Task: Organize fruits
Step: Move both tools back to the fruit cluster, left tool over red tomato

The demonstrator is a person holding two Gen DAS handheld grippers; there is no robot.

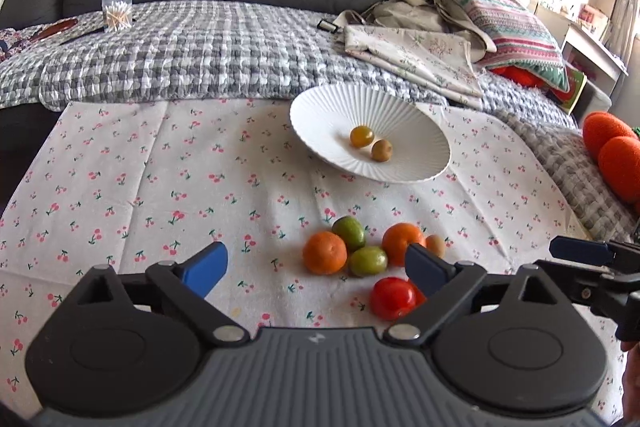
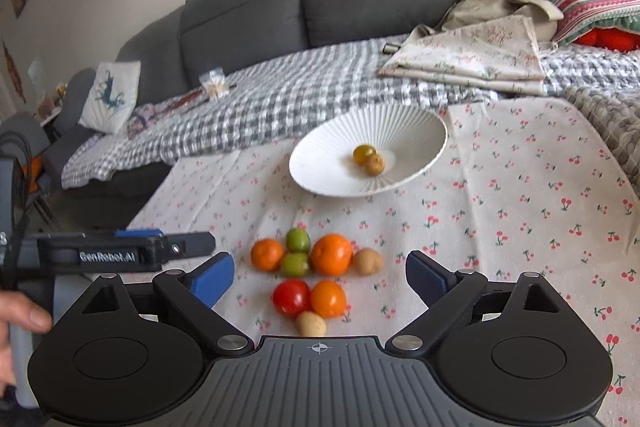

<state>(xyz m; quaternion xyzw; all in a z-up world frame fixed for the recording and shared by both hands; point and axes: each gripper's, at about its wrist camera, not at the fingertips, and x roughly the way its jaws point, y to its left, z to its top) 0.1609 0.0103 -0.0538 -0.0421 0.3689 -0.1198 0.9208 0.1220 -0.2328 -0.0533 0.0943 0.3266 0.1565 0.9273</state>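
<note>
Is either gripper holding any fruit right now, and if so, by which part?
Nothing is held. The left gripper and right gripper both stand open and empty above the cloth; the loose fruit lies untouched beyond the fingertips.

Black hand-held gripper (image 2: 318,277), 2 blue pads (image 2: 212,277) (ribbed grey base).

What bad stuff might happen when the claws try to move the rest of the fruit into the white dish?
1. The fruit pile is packed tight, pieces touching. Grabbing one may bump its round neighbours, and they might roll across the cloth.
2. The red tomato looks soft; a hard squeeze might squash it.
3. The dish sits on the cloth near the sofa edge, already holding two small fruits. A dropped fruit might knock them about.
</note>
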